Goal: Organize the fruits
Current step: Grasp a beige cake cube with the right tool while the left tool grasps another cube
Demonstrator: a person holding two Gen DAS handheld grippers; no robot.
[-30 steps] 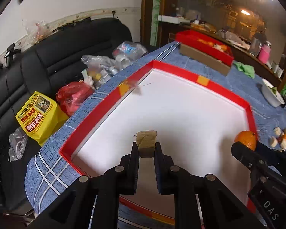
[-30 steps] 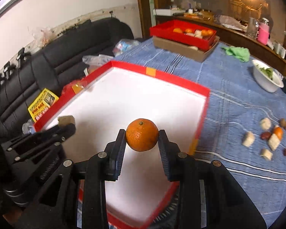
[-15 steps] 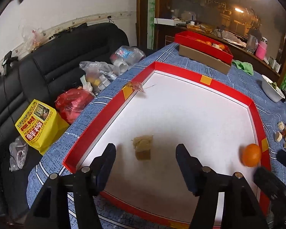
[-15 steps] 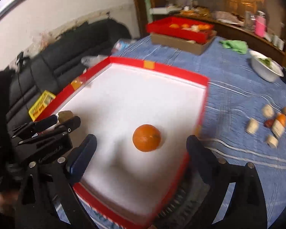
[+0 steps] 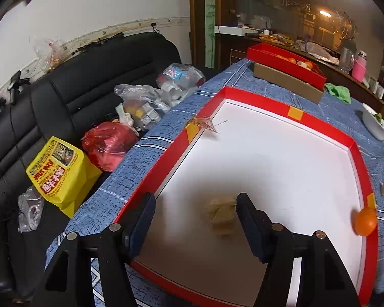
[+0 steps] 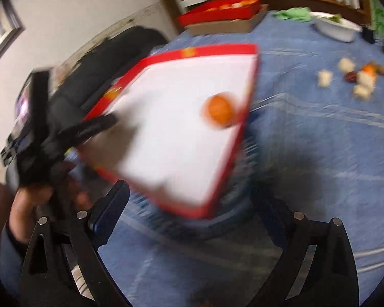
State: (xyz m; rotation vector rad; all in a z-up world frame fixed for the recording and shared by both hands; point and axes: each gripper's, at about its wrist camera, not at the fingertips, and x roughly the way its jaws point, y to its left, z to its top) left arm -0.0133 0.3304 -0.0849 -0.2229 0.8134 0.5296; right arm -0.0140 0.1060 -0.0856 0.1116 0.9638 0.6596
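Both claws stand open and empty: the loose fruit pile (image 6: 355,79) lies ahead-right of the right claw (image 6: 192,217) (the nearer one), beyond the tray (image 6: 245,117).

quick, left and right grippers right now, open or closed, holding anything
Left gripper: open, holding nothing; the tan block lies between its fingers.
Right gripper: open, holding nothing; the orange lies in the tray.

A lived-in home, probably a dining room: a black leather sofa (image 5: 89,81) at nine o'clock, blue tablecloth (image 5: 130,163), glass-fronted cabinet (image 5: 307,18) at one o'clock.
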